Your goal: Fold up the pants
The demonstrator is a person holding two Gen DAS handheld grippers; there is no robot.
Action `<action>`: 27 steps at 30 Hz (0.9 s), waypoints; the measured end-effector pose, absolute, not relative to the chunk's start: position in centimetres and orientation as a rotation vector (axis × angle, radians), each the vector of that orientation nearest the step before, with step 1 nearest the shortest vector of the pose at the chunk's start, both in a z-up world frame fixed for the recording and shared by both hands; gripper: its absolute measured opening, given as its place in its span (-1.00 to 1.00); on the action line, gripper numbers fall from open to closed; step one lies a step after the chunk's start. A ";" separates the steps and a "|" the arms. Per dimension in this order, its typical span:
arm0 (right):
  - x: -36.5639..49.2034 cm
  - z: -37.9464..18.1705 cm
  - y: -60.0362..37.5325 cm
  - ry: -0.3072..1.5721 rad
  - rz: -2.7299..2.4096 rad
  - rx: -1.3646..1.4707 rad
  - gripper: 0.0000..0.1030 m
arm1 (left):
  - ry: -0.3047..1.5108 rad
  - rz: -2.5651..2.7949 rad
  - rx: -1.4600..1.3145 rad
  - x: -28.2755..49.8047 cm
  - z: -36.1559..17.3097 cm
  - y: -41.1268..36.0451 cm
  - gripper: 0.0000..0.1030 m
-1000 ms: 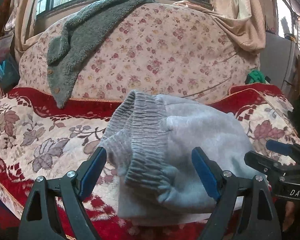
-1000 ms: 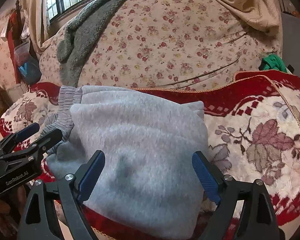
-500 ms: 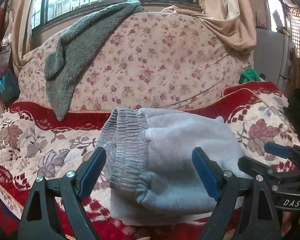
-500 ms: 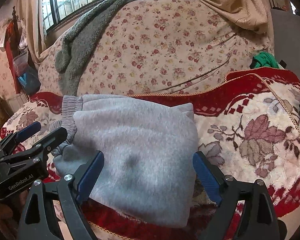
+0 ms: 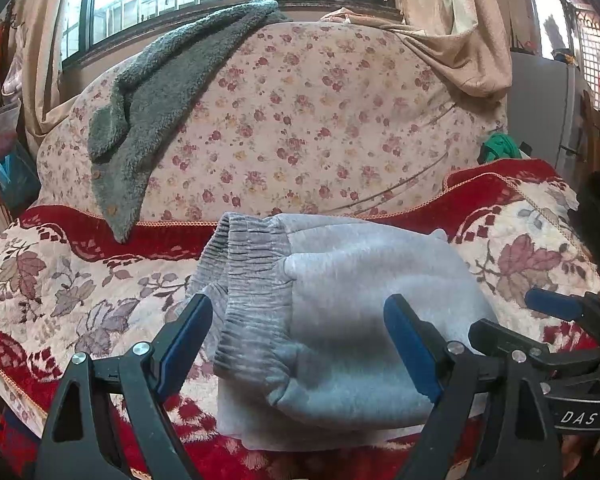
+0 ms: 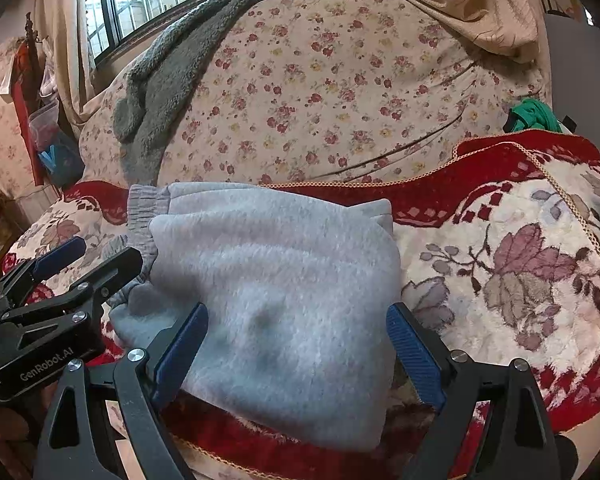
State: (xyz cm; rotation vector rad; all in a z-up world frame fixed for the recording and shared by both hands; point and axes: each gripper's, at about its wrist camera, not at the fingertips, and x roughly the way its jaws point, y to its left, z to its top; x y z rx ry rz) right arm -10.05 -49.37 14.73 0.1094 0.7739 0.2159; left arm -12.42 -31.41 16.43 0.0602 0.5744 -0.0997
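Observation:
The grey fleece pants (image 5: 340, 312) lie folded into a compact bundle on the sofa seat, ribbed waistband (image 5: 252, 280) on the left side. They also show in the right wrist view (image 6: 276, 288). My left gripper (image 5: 298, 344) is open and empty, held just in front of the bundle. My right gripper (image 6: 296, 352) is open and empty, in front of the bundle's near edge. Each gripper appears at the edge of the other's view: the right one (image 5: 556, 316) and the left one (image 6: 72, 264).
The seat has a red and cream floral cover (image 5: 60, 280). A grey fuzzy garment (image 5: 152, 112) hangs over the floral sofa back (image 5: 320, 120). A green cloth (image 5: 500, 148) sits at the far right. The seat's front edge (image 6: 228, 460) is below the grippers.
Both grippers have drawn back from the pants; the folded bundle looks smaller and farther away. The pants lie still.

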 end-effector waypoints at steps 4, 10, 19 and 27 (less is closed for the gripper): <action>-10.0 14.6 -49.4 0.780 0.217 0.112 0.82 | 0.574 -0.101 0.060 -12.4 16.4 -31.4 0.69; -9.9 14.6 -49.3 0.782 0.218 0.111 0.82 | 0.576 -0.103 0.060 -12.4 16.4 -31.5 0.69; -9.9 14.6 -49.2 0.782 0.218 0.111 0.82 | 0.576 -0.105 0.064 -12.5 16.2 -31.5 0.69; -9.8 14.6 -49.4 0.784 0.220 0.112 0.82 | 0.572 -0.104 0.065 -12.5 16.2 -31.6 0.69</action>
